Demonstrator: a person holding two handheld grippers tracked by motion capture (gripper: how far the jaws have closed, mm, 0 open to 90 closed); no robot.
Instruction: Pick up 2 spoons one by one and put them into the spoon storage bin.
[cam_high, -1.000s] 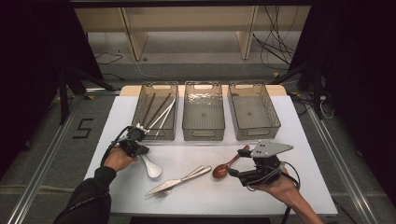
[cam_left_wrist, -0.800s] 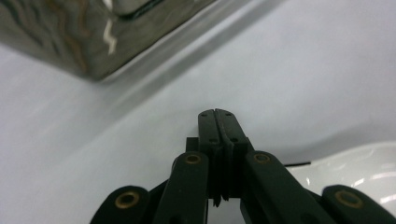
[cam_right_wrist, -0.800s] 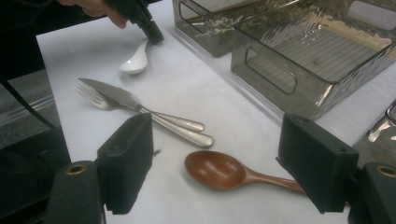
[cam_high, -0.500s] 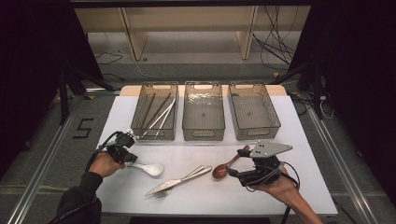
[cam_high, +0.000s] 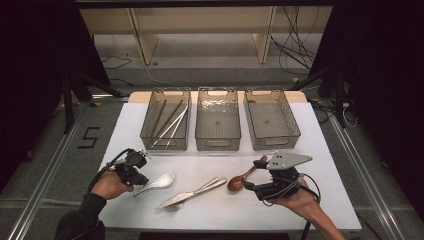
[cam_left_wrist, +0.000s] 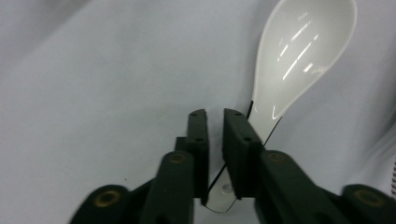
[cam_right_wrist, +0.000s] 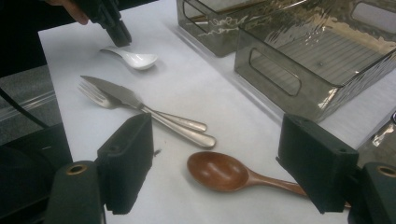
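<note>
- Your left tool (cam_high: 134, 172) sits at the near left of the white desk (cam_high: 320, 150), angled down over the handle of the white spoon (cam_high: 159, 182).
- In the left gripper view its two jaws stand a narrow gap apart, having just been opening, with the white spoon's handle (cam_left_wrist: 261, 126) running between them; whether the pads press on the handle is hard to tell there, but a slim gap seems to show.
- The white spoon lies flat on the desk, bowl up and pointing away from your left hand (cam_high: 111, 184), just left of the knife (cam_high: 192, 192) and fork (cam_high: 175, 206).
- Knife and fork lie side by side and touching, near the desk's front middle.
- Your right tool (cam_high: 256, 175) is held low at the near right, its jaws spread wide with nothing gripped.
- In the right gripper view the wooden spoon (cam_right_wrist: 229, 173) lies on the desk between those wide jaws, bowl up, untouched by either.
- Three clear bins stand in a row at the back; the left bin (cam_high: 150, 131) holds chopsticks (cam_high: 170, 122).
</note>
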